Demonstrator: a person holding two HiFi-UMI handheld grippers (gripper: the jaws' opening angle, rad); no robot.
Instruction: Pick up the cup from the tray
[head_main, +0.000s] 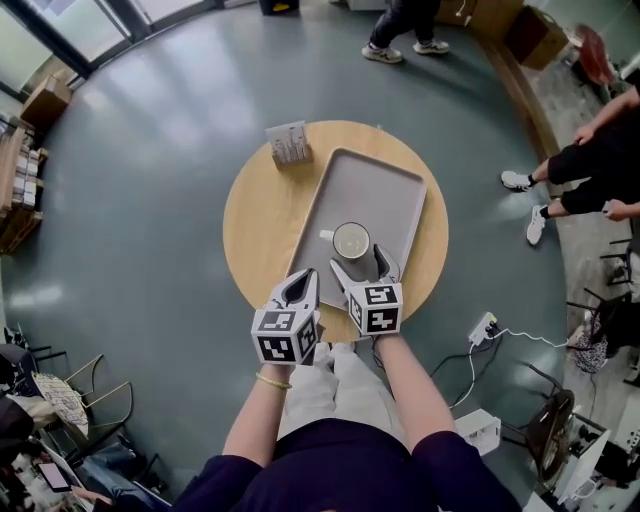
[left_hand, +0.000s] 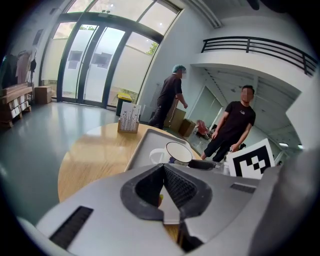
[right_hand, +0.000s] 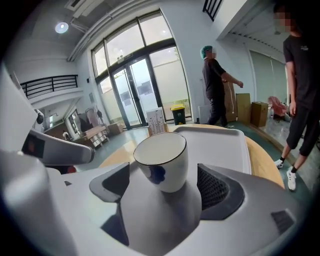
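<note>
A white cup (head_main: 351, 241) with a dark rim stands upright on the grey tray (head_main: 380, 190), handle pointing left, near the tray's front end. My right gripper (head_main: 358, 262) is open, one jaw on each side of the cup (right_hand: 161, 160); a gap shows between each pad and the cup wall. The right gripper (right_hand: 162, 171) view looks straight at the cup with the tray (right_hand: 225, 142) behind it. My left gripper (head_main: 300, 287) is shut with nothing in it, just left of the right one at the tray's front left corner. Its view (left_hand: 163, 192) shows the cup (left_hand: 177, 152) ahead to the right.
The tray lies on a round wooden table (head_main: 258, 215). A small card holder (head_main: 288, 143) stands at the table's far left edge. People stand and sit around the table on the grey floor. A power strip (head_main: 483, 327) with cable lies on the floor at the right.
</note>
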